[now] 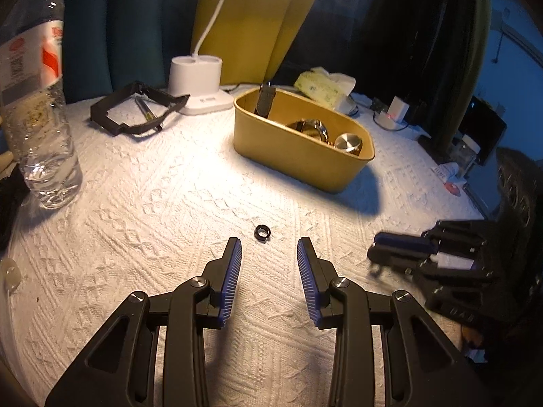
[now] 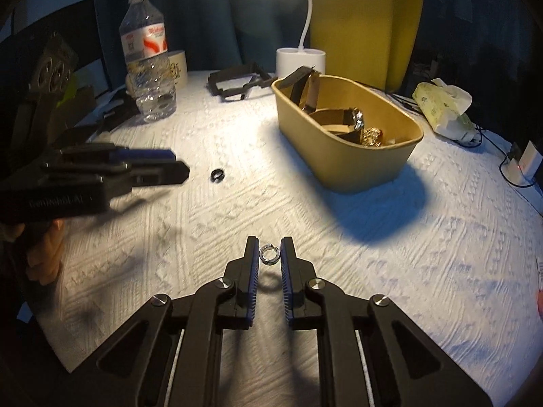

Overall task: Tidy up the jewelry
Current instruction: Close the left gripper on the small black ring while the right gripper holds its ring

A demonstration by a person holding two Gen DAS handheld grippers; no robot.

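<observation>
Both cameras ride low over a white textured tablecloth (image 1: 163, 203), each looking forward along its own fingers. The left wrist view faces a yellow oval bin (image 1: 302, 156) from the near left; the right wrist view looks at the same bin (image 2: 349, 156) from farther right. Both share the water bottle (image 1: 37, 101) (image 2: 147, 57) and white lamp base (image 1: 197, 81) (image 2: 300, 61).

We see a bench (image 1: 163, 203) under a white knitted-pattern cloth, brightly lit in the middle by a white desk lamp (image 1: 200, 81) at the back. Behind it hang dark teal curtains (image 1: 129, 27) and a yellow panel (image 2: 366, 23); the edges fall into shadow.
</observation>
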